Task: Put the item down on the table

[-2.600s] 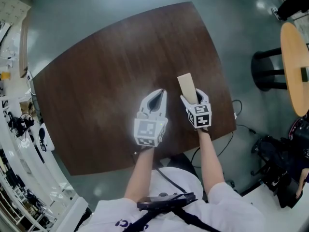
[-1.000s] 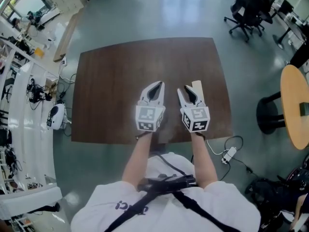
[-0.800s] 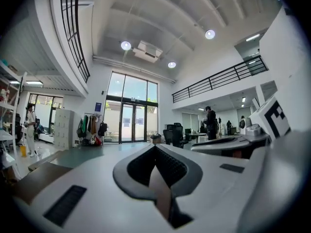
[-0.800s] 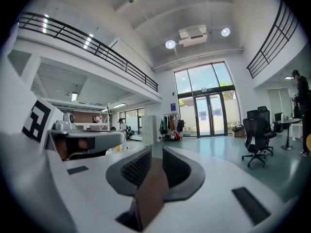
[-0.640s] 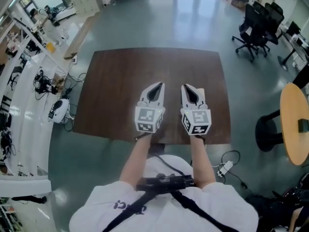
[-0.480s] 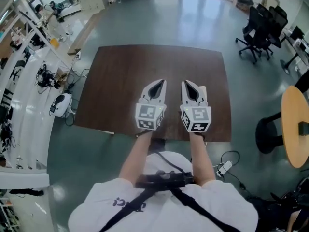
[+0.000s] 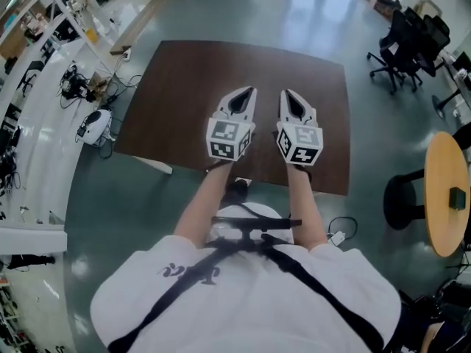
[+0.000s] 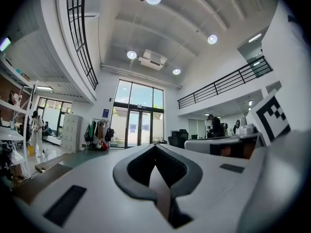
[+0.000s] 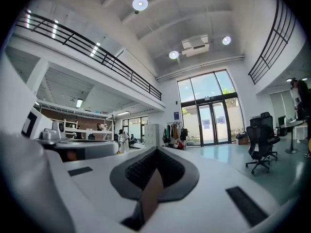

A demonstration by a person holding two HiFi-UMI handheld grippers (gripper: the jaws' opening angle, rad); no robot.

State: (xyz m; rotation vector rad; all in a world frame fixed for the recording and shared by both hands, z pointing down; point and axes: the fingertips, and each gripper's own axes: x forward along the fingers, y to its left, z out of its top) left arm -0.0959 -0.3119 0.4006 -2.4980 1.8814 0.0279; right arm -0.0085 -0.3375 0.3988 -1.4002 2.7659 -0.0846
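Observation:
In the head view my left gripper (image 7: pixel 249 90) and right gripper (image 7: pixel 287 93) are held side by side, high above the near half of the dark brown table (image 7: pixel 184 79). Both point away from me. The left gripper (image 8: pixel 155 147) has its jaws together with nothing between them, and its view looks level across a large hall. In its own view the right gripper (image 9: pixel 156 149) also has its jaws together and empty, facing glass doors. The flat beige item does not show in any view; the grippers cover part of the tabletop.
Black office chairs (image 7: pixel 408 43) stand at the far right. A round light-wood table (image 7: pixel 445 190) and a black stool (image 7: pixel 401 204) are at the right. White benches with cables (image 7: pixel 29 123) run along the left. Grey floor surrounds the table.
The head view has pulled up and back, so the table looks smaller and farther below. The beige piece seen beside the right gripper earlier is now out of sight. Both grippers stay side by side.

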